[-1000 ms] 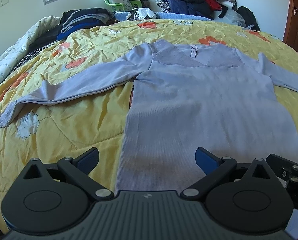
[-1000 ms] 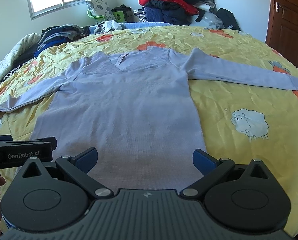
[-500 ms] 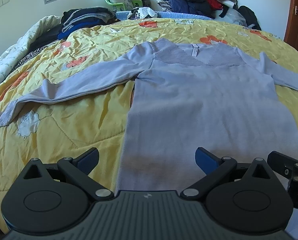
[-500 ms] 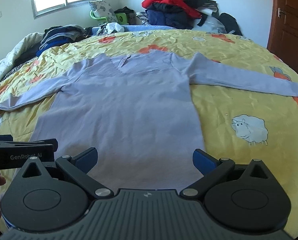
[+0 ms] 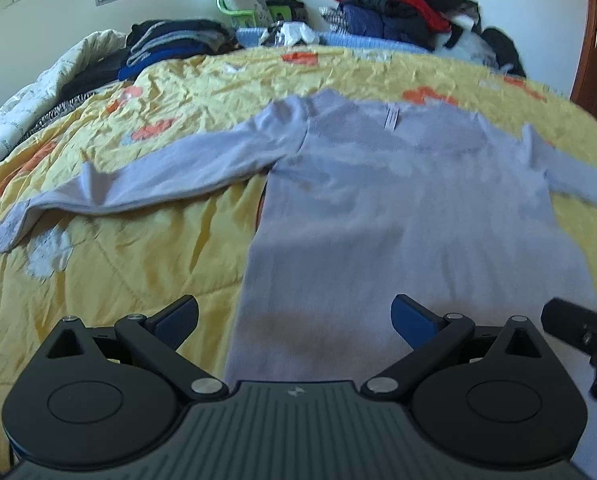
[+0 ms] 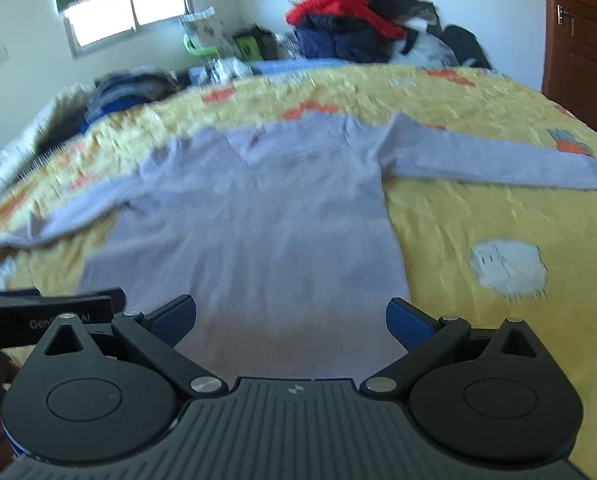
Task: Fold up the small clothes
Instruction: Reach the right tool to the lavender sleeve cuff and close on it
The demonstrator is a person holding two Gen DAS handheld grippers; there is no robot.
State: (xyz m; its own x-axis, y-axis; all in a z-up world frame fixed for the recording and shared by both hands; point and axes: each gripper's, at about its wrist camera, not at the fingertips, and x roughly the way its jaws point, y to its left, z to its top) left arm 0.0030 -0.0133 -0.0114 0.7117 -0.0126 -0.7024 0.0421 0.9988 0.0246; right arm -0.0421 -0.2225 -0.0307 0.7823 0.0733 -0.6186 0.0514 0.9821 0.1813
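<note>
A pale lilac long-sleeved sweater (image 5: 410,208) (image 6: 258,232) lies flat on the yellow bedspread, neck away from me and both sleeves spread out to the sides. My left gripper (image 5: 294,316) is open and hovers over the hem near the sweater's left edge, holding nothing. My right gripper (image 6: 290,316) is open too, above the hem near its right edge. The left sleeve (image 5: 146,180) runs off to the left; the right sleeve (image 6: 498,164) stretches to the right. Both views are blurred.
The yellow bedspread (image 5: 118,264) (image 6: 478,216) has orange and sheep prints. Piles of dark and red clothes (image 5: 390,12) (image 6: 350,28) sit at the far side, more folded clothes (image 5: 170,44) at the far left. A brown door (image 6: 582,40) stands at the right.
Both grippers have tilted up and drawn back slightly, so the sweater sits lower in both views and more wall shows. Both stay open. The sweater has not moved.
</note>
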